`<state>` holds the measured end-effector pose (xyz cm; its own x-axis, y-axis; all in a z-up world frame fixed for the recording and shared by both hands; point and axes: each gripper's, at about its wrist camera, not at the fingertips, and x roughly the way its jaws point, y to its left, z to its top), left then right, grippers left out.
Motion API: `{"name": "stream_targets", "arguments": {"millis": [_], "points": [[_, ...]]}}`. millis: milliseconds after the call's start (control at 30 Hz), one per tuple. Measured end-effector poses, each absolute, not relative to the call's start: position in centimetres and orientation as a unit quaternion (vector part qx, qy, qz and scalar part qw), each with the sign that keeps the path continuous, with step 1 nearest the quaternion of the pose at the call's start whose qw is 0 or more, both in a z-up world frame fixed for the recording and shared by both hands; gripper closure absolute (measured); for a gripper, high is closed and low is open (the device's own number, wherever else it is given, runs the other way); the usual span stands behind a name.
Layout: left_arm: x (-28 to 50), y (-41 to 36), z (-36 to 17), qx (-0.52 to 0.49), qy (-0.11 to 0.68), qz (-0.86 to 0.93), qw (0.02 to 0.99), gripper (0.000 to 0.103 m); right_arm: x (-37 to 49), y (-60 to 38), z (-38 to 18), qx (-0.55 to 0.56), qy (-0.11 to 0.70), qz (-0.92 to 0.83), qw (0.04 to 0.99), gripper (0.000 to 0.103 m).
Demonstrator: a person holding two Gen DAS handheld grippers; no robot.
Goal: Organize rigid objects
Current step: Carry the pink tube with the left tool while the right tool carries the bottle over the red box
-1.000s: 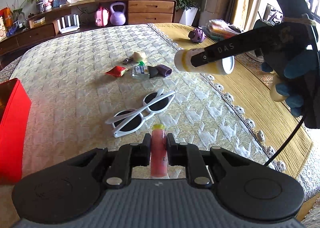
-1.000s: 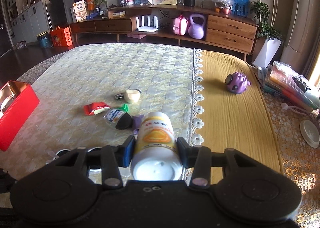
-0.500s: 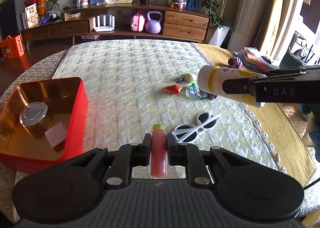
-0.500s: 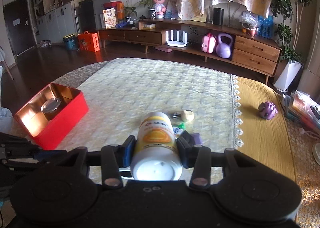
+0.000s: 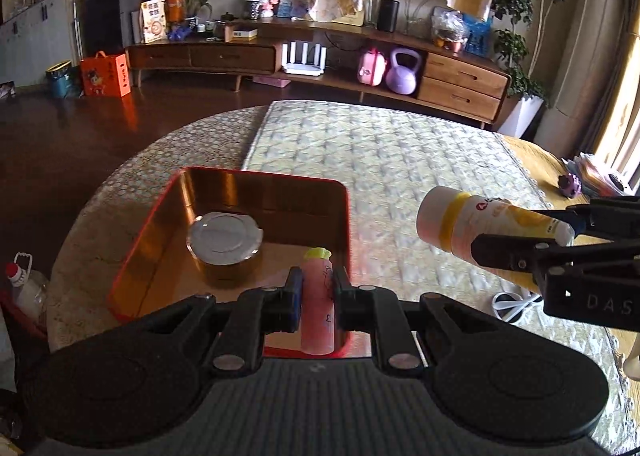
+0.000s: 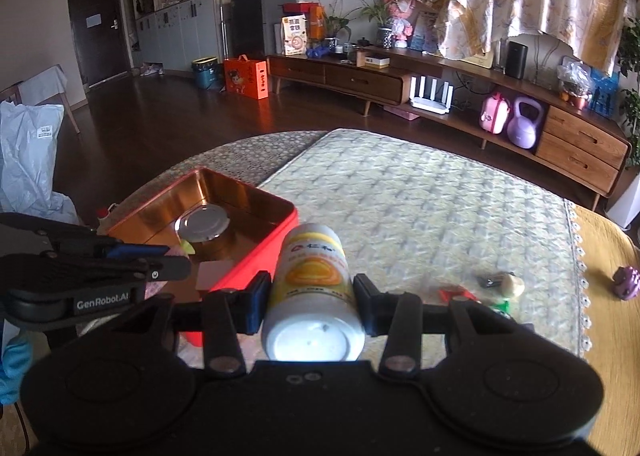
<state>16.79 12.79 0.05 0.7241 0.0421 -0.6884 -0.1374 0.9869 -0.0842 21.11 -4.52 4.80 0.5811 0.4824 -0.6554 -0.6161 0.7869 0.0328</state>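
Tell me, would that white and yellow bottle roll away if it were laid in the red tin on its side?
Probably. The bottle is a smooth round cylinder, so it would likely roll until the red tin wall stops it. It looks stiff: the jaws clamp it without denting.

2 downward wrist views, shared red tin (image 5: 132,256)

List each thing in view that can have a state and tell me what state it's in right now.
left gripper: shut on the pink tube, over the tin
pink tube: clamped, yellow-green cap pointing away
right gripper: shut on the white bottle
white bottle: held in the air, cap on
red tin: open, no lid on it
round can: inside the tin, upright, lid on
cabinet drawers: closed
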Motion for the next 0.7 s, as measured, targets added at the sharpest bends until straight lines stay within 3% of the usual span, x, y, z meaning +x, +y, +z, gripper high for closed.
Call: {"name": "stream_targets", "arguments": {"millis": [333,700], "points": [[19.3,19.7,-1.9,-0.094,0.402,0.120,0.903,0.088,23.7,3.0,3.4,-0.109,0.341,0.332,0.873,0.059],[22.3,21.9,-4.4,-0.085,0.428,0.154,0.887,0.088,25.9,7.6,0.2,-0.136,0.361,0.323,0.864,0.059]]}}
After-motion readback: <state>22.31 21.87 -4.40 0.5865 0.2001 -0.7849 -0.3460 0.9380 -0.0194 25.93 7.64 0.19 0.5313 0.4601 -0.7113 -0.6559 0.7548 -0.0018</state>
